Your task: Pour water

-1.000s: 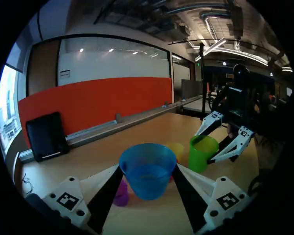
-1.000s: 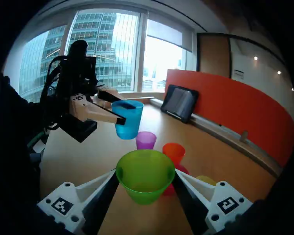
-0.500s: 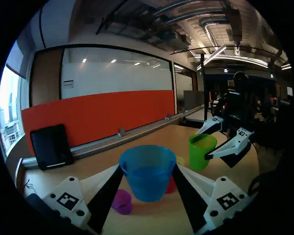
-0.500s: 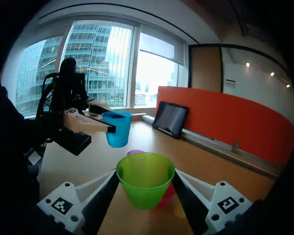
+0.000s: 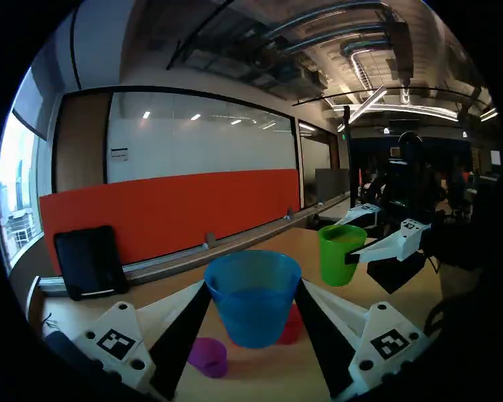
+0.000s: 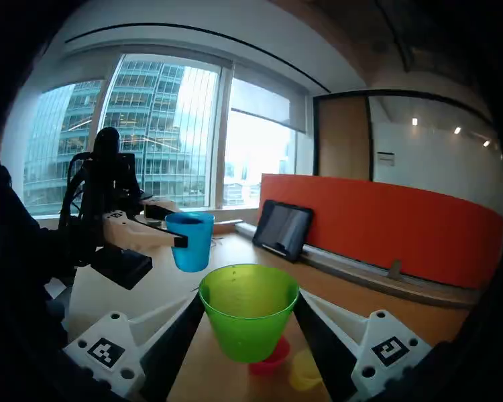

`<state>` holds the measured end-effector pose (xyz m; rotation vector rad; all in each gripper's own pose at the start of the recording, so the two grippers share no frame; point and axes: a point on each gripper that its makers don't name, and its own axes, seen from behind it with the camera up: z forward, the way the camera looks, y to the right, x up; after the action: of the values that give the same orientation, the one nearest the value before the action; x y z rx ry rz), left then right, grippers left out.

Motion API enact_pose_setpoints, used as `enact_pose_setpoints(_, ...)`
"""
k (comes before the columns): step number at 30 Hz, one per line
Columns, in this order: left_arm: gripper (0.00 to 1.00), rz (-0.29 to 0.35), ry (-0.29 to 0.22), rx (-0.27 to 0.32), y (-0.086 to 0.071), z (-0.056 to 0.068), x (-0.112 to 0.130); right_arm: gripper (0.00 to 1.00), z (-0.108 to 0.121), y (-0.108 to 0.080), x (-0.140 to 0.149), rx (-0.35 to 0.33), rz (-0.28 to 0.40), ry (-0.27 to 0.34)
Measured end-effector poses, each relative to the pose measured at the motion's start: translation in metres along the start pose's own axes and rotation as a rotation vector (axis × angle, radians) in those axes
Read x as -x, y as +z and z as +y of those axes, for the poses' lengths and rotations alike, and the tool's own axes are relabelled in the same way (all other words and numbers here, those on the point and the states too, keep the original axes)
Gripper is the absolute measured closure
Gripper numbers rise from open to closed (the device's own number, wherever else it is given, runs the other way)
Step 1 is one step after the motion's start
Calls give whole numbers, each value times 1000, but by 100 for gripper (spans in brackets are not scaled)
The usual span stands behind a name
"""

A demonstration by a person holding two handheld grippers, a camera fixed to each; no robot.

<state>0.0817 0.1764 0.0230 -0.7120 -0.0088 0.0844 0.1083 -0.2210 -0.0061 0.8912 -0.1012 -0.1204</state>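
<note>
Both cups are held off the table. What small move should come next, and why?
Probably bring the blue cup, clamped in the left gripper, closer to and just above the green cup in the right gripper. The blue cup appears to hold water, the green one looks empty, and both are upright and apart.

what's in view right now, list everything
blue plastic cup: 1, blue, held aloft in left gripper
green plastic cup: 1, green, held aloft in right gripper
purple plastic cup: 1, purple, on wooden table
red plastic cup: 1, red, on table
yellow plastic cup: 1, yellow, beside red cup
black tablet: 1, black, leaning on orange partition
orange partition: 1, orange, along table's far edge
wooden table: 1, light brown
grippers: 2, white and black, shut on cups
</note>
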Motion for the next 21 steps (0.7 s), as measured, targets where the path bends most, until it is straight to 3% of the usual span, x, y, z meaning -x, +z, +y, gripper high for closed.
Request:
enact_pose_setpoints(12, 15, 33, 7, -2, 4, 3, -14, 8, 5, 4, -9, 4, 21, 3)
enact_pose_setpoints(21, 15, 38, 42, -8, 6, 1, -22, 7, 5, 8, -11, -2, 29, 6)
